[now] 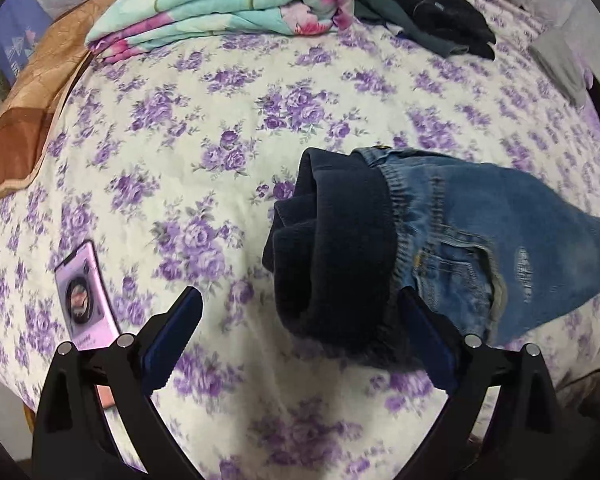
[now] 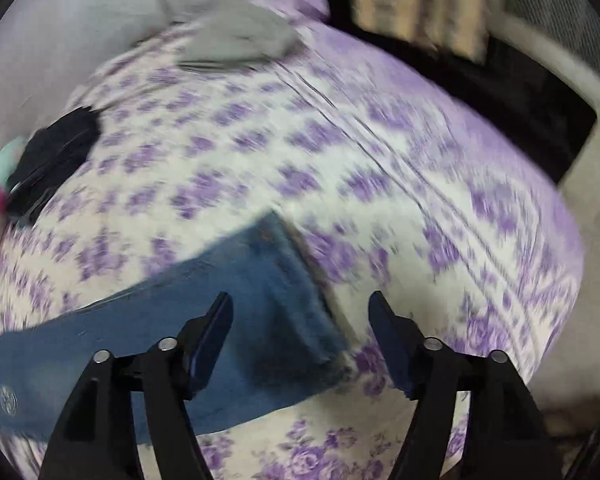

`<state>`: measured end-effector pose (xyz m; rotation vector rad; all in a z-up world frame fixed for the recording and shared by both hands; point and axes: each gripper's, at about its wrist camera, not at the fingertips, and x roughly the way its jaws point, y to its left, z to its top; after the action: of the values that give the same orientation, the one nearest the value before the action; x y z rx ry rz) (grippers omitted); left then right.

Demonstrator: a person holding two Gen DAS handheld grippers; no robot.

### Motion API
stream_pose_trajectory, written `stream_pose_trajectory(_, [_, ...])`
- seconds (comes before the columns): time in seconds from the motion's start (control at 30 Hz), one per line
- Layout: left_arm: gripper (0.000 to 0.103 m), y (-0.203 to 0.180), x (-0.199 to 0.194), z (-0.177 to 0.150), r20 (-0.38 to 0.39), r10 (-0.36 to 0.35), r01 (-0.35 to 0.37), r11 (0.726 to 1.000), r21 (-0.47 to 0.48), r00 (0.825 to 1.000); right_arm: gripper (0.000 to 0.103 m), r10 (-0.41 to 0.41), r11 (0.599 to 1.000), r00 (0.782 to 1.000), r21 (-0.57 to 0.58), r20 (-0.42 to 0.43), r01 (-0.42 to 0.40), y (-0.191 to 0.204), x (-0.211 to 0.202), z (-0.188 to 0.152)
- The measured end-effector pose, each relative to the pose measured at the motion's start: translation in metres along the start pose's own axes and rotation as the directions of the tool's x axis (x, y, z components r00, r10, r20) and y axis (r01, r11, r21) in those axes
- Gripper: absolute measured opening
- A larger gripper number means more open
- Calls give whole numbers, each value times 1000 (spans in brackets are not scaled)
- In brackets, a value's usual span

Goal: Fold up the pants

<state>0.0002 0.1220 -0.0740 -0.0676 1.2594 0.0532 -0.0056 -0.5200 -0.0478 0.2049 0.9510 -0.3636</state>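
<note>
The left gripper [image 1: 300, 312] gapes wide, its right finger [image 1: 424, 332] touching the jeans [image 1: 440, 240] at right of centre on the floral bedsheet [image 1: 220, 128]. The right gripper [image 2: 300, 320] is spread too, holding nothing, jeans beneath its left finger [image 2: 212, 336]

Left black two-finger gripper with blue pads [image 1: 298, 308]: low centre of frame, jaws spread wide, nothing clamped between pads. Right black two-finger gripper with blue pads [image 2: 301, 312]: bottom centre of frame, jaws likewise wide apart, view motion-blurred.
</note>
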Motion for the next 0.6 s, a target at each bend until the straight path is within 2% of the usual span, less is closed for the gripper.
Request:
stream_pose_trajectory(0.1, [94, 2, -7, -7, -21, -29, 29, 999, -30, 999, 74, 74, 997, 997, -30, 12, -74, 24, -3, 4])
stream_pose_trajectory(0.23, [94, 9, -1, -18, -59, -134, 125, 983, -136, 989, 74, 151, 985, 988, -78, -14, -152, 54, -4, 1])
stream_pose_trajectory(0.27, [87, 8, 0, -21, -58, -147, 136, 978, -157, 987, 74, 159, 983, 987, -87, -20, -160, 60, -6, -1])
stream_pose_trajectory(0.3, [73, 9, 4, -20, -56, -168, 154, 969, -193, 984, 74, 168, 980, 985, -100, -32, -170, 67, -4, -3])
stream_pose_trajectory(0.4, [53, 7, 16, -16, -74, -258, 228, 932, -282, 963, 74, 196, 974, 979, -106, -52, -200, 77, -4, -7])
stream_pose_trajectory(0.47, [45, 3, 21, -11, -72, -281, 249, 923, -295, 957, 74, 208, 971, 977, -108, -54, -212, 79, -5, -8])
stream_pose_trajectory(0.53, [40, 1, 26, -7, -69, -265, 232, 923, -308, 962, 74, 217, 969, 975, -108, -56, -222, 79, -4, -9])
stream_pose_trajectory(0.57, [30, 3, 29, -5, -62, -261, 228, 919, -323, 963, 74, 220, 968, 974, -107, -59, -225, 79, -5, -10])
stream_pose_trajectory(0.6, [26, 4, 30, -5, -47, -270, 239, 909, -341, 962, 74, 222, 968, 973, -106, -62, -228, 79, -5, -12])
